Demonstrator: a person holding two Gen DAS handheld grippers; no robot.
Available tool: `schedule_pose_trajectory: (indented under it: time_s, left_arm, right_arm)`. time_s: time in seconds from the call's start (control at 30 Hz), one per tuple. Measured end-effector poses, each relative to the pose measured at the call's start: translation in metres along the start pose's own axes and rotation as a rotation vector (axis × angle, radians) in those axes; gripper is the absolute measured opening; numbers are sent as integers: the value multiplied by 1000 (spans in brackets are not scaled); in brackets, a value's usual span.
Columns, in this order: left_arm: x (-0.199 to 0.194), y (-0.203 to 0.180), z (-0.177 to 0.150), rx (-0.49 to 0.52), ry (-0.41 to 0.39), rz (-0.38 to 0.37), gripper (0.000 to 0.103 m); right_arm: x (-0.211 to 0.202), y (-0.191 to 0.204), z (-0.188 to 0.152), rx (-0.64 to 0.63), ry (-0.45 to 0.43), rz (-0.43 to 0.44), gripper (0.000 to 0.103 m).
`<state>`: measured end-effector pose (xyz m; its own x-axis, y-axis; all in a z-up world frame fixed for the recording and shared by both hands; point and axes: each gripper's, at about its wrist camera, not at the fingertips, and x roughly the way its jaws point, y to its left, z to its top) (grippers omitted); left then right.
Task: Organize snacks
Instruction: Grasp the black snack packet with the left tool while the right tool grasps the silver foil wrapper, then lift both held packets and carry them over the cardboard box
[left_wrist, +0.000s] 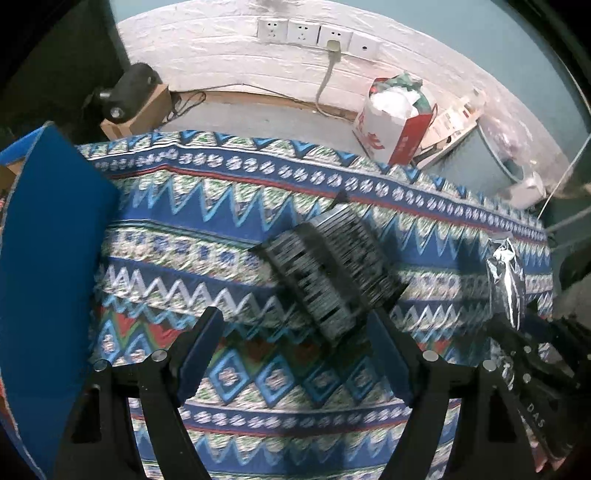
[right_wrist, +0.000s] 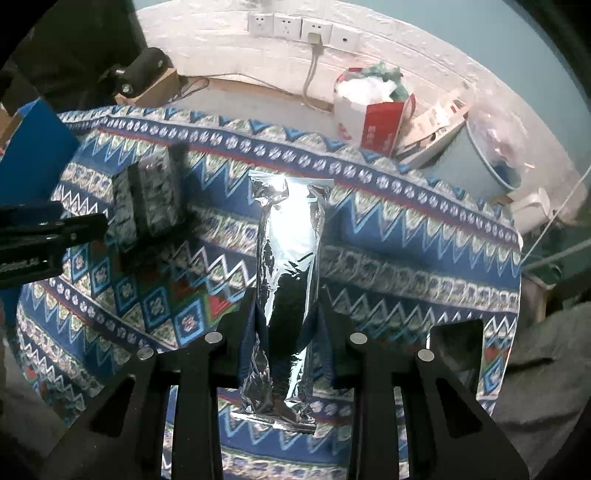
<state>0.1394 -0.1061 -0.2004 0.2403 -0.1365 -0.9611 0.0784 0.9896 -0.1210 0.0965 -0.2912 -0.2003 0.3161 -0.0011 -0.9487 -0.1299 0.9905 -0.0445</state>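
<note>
Over the patterned tablecloth, the right gripper is clamped on a long silver foil snack pack, its blue pads pressing both sides of the wrapper near the middle, so the pack juts out ahead of the fingers and back toward the camera. In the left wrist view the same foil pack shows at the far right, up off the cloth, with the right gripper's black frame below it. The left gripper hangs over the cloth with its jaws wide apart and nothing between them. Just ahead of its right finger lies a dark boxed snack with pale striped print — blurred, tilted, resting on the cloth. A blue bin stands at the cloth's left edge. Beyond the table a red-and-white paper bag sits on the floor under the wall sockets.
</note>
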Motion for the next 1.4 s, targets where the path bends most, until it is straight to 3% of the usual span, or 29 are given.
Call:
schedule_pose_trajectory:
  time_s: [0.3,0.47,0.57,0.77,0.87,0.9,1.13,1.4]
  left_arm:
    - [30,-6,21,-211,50,-43,82]
    - [39,-8,23,-247,52,-34,82]
    - [46,-13,25,-232,52,-22,86]
    - [57,-26,25,-142,49,20,86]
    - [54,-28,21,-85,26,25,76]
    - [53,-30,19,-60,20,38,67]
    - [42,-20,7,13,12,53,67]
    - [9,-6,-7,99,-58,90,67]
  right_arm:
    - [-3,-20,28,-83,-4,-35,28]
    - [1,-22,28,-64,-12,-1,28]
    - [6,-20,26,-70,-9,2,28]
    - [12,-22,21,-51,-3,16,28]
    - [16,-22,18,-51,6,10,28]
    - [16,-21,17,-50,6,9,28]
    - [17,-9,14,-65,4,-4,28]
    - [5,5,8,-75,-16,-10,28]
